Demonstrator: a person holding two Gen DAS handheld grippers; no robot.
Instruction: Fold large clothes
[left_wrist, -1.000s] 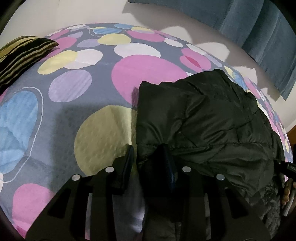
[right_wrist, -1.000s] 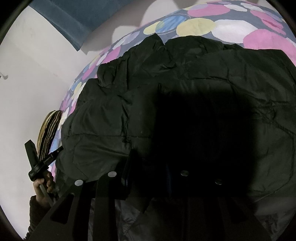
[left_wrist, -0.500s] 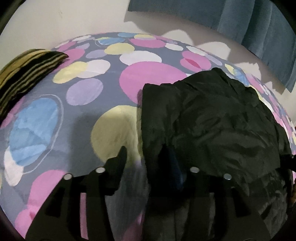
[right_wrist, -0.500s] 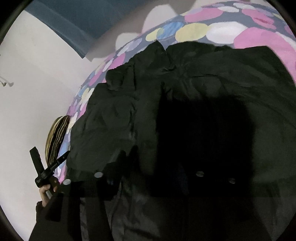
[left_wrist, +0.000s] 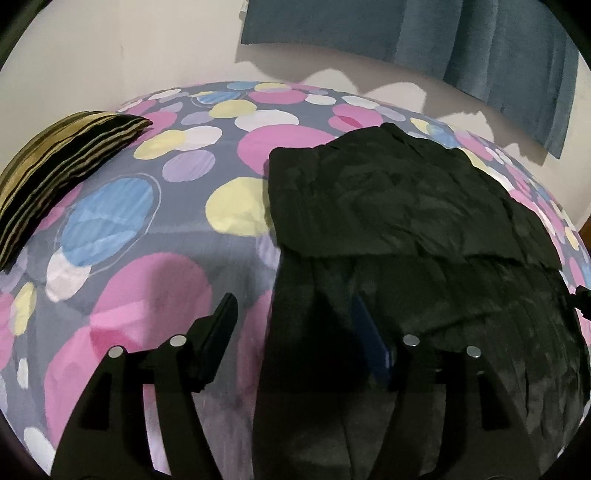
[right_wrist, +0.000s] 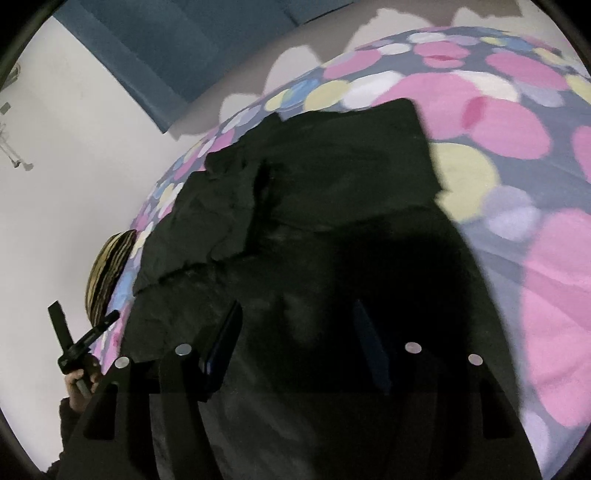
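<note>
No readable text anywhere. Jacket (left_wrist: 388, 206) lies folded on the bed (left_wrist: 147, 229). Left gripper (left_wrist: 295, 339) and right gripper (right_wrist: 295, 339): jaws just opened wide, released the jacket, both pulled back.

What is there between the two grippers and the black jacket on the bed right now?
Nothing visible. The left gripper and right gripper hang open just above the black jacket, which lies partly folded on the spotted bedspread.
</note>
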